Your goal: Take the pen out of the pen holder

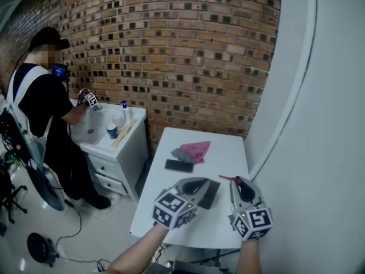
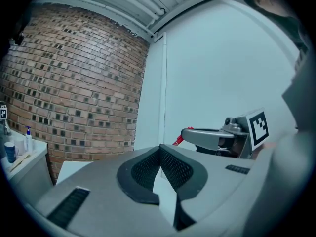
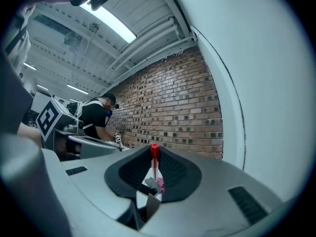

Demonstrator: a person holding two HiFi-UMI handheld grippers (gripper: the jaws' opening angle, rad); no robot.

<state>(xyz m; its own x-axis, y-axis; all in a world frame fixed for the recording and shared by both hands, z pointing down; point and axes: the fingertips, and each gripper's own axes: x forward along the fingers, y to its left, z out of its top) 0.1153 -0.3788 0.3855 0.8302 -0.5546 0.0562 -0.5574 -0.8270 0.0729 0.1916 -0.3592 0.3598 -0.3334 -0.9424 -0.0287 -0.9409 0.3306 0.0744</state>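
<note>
The right gripper (image 3: 154,158) is clenched on a slim pen with a red cap (image 3: 154,150): in the right gripper view the pen stands upright between the 2 dark ribbed jaws, its red end poking out just past their tips. In the head view that red end shows at the front of the right gripper, above the white rectangular table (image 1: 228,153) and clear of everything on it. The left gripper (image 2: 160,149) is drawn shut with nothing in it. Its 2 jaws meet at the tips, and only the pale table shows through the gap behind them. Both grippers are held side by side and near each other over the near end of the table, each pointing roughly level. A black rectangular holder (image 1: 211,194) sits just beside the left gripper's jaws and partly behind them, between the 2 grippers; whether it stands upright or lies flat I cannot tell. Farther up the table lie a pink crumpled cloth (image 1: 198,149), a grey cloth (image 1: 181,154) touching it, and a flat black slab (image 1: 179,165) just in front of them. Behind runs a red brick wall (image 1: 171,50), where a person in a black shirt (image 1: 43,104) bends over a white sink cabinet (image 1: 117,153).
</note>
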